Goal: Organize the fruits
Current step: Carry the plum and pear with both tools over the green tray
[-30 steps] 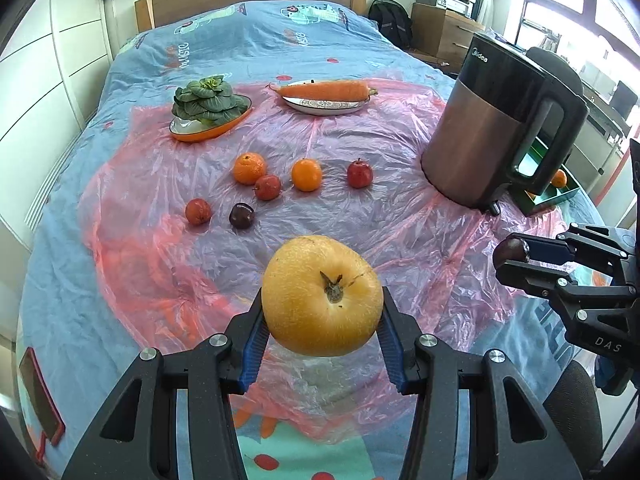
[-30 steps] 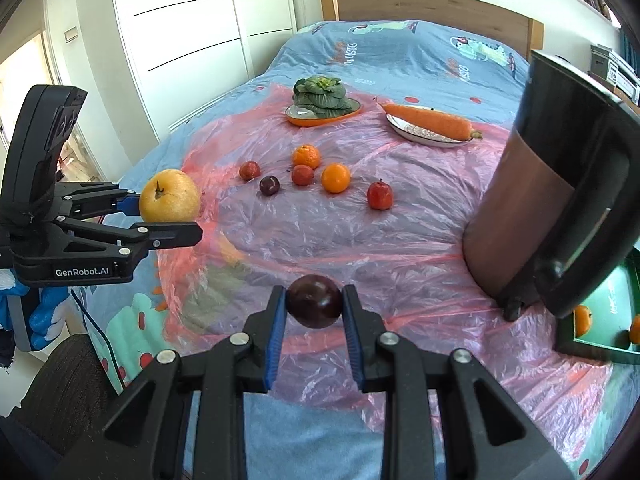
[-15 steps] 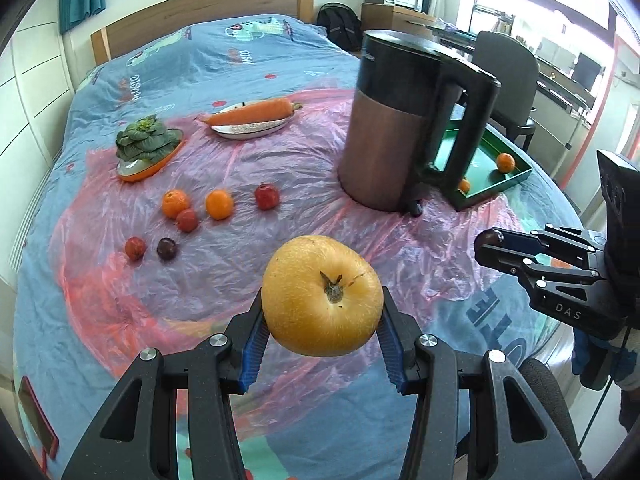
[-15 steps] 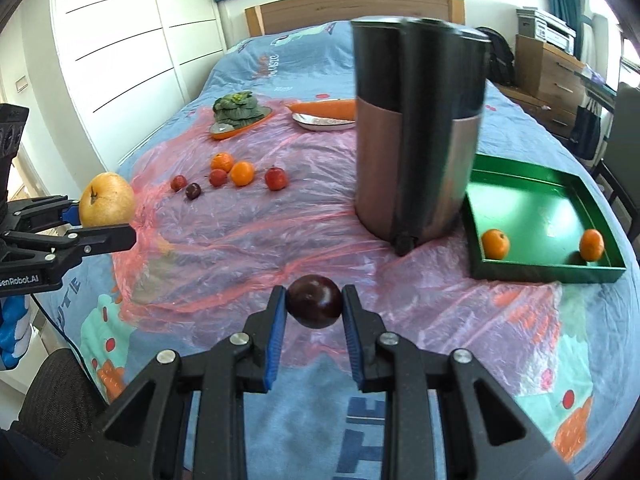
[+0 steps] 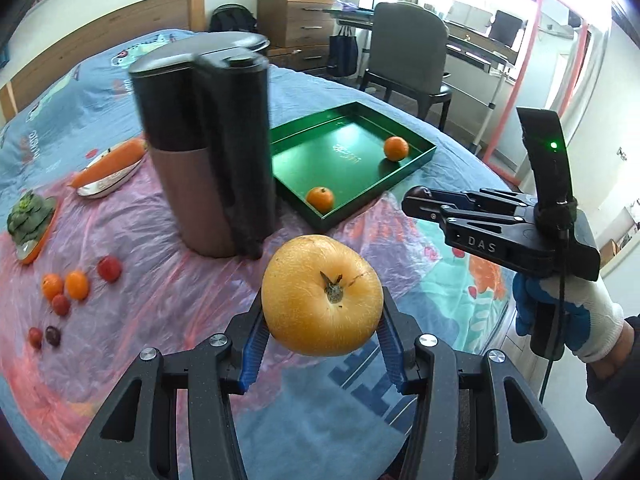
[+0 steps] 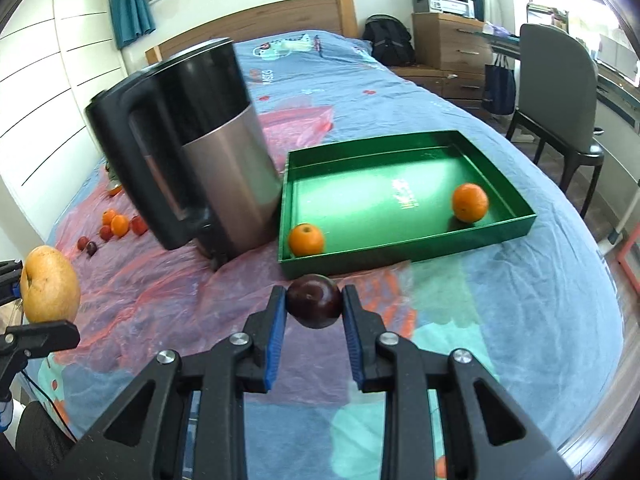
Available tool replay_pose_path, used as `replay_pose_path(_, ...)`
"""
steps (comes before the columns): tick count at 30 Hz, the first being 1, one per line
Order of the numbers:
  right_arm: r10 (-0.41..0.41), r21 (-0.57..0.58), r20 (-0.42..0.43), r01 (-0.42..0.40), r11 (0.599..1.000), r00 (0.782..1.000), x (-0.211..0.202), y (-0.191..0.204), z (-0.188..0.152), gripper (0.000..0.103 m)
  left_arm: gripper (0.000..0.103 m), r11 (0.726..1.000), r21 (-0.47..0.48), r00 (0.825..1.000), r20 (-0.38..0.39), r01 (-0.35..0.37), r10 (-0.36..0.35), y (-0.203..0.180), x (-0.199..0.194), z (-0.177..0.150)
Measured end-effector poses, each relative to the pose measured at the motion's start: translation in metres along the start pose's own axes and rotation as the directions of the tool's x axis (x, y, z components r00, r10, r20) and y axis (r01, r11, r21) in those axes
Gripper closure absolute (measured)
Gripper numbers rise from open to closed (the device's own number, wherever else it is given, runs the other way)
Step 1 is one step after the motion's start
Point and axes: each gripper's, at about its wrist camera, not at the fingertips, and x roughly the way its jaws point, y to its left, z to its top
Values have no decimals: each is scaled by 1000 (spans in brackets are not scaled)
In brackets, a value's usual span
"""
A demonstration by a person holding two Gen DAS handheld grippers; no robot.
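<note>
Carry step in hand. My left gripper (image 5: 322,338) is clamped on the large round yellow pear (image 5: 322,294), held above the blue bedspread (image 6: 500,300). My right gripper (image 6: 314,312) is clamped on the small dark purple plum (image 6: 314,301), just short of the near rim of the shallow green rectangular tray (image 6: 404,254). The tray holds two small oranges: one (image 6: 306,239) in the near left corner, one (image 6: 470,202) toward the right wall. Next, I judge: bring both fruits over the rim and let go onto bare floor, clear of the tall steel-and-black kettle (image 6: 208,160) standing just beside it.
</note>
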Motion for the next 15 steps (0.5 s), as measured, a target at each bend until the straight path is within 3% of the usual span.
replay_pose_path(9, -70, 22, 20, 69, 997, 997, 31, -65, 36, 102, 59, 993, 118, 1000, -8, 19, -18, -53, 57, 60)
replay_pose_path(15, -97, 15, -6, 97, 995, 995, 66, -89, 57, 102, 59, 993, 117, 1000, -21, -8, 11, -56, 99, 92)
